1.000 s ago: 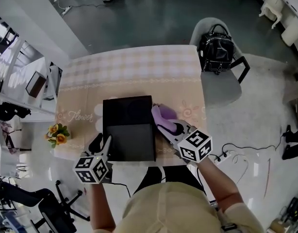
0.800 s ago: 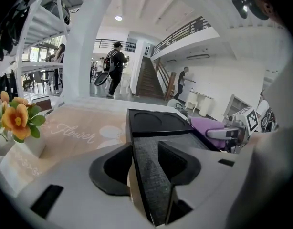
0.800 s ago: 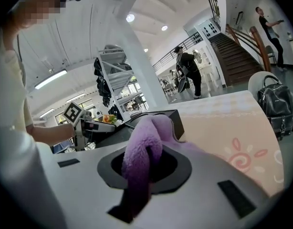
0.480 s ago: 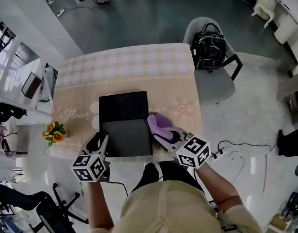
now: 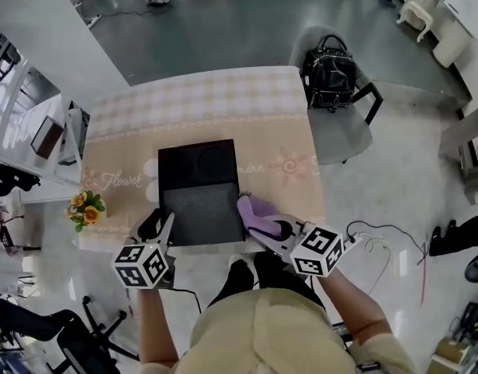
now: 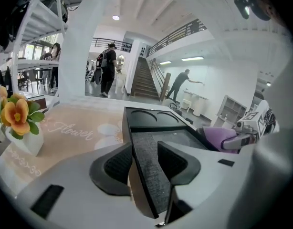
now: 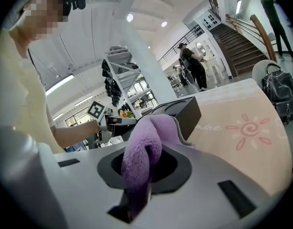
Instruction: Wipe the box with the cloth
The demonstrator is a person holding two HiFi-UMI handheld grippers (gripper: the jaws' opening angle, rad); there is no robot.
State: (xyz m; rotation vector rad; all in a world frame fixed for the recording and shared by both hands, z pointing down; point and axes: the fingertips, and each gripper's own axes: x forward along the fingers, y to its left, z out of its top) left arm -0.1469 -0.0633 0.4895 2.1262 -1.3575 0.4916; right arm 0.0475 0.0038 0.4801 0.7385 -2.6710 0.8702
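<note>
Where the black box (image 5: 198, 189) rests at the near edge of the table (image 5: 208, 104), both grippers meet it from the near side.

- **Left gripper** (image 5: 163, 223): its jaws straddle the box's left wall at the near corner. In the left gripper view (image 6: 145, 147) one pad lies outside the wall and the other over the grey lining inside the box (image 6: 156, 120). The pads appear pressed to the wall, though contact on the inner side is not fully clear.
- **Right gripper** (image 5: 262, 231): its jaws are closed on a fold of the purple cloth (image 5: 253, 209). In the right gripper view (image 7: 144, 163) the cloth (image 7: 141, 149) rises out of the jaws and bends towards the box (image 7: 180, 111).
- **Cloth**: it lies against the right wall of the box, close to the near right corner, above the patterned tablecloth.
- **Surroundings**: a small pot of flowers (image 5: 87, 211) stands at the table's near left corner. A black bag (image 5: 332, 72) sits on a chair (image 5: 344, 139) just beyond the far right corner.
</note>
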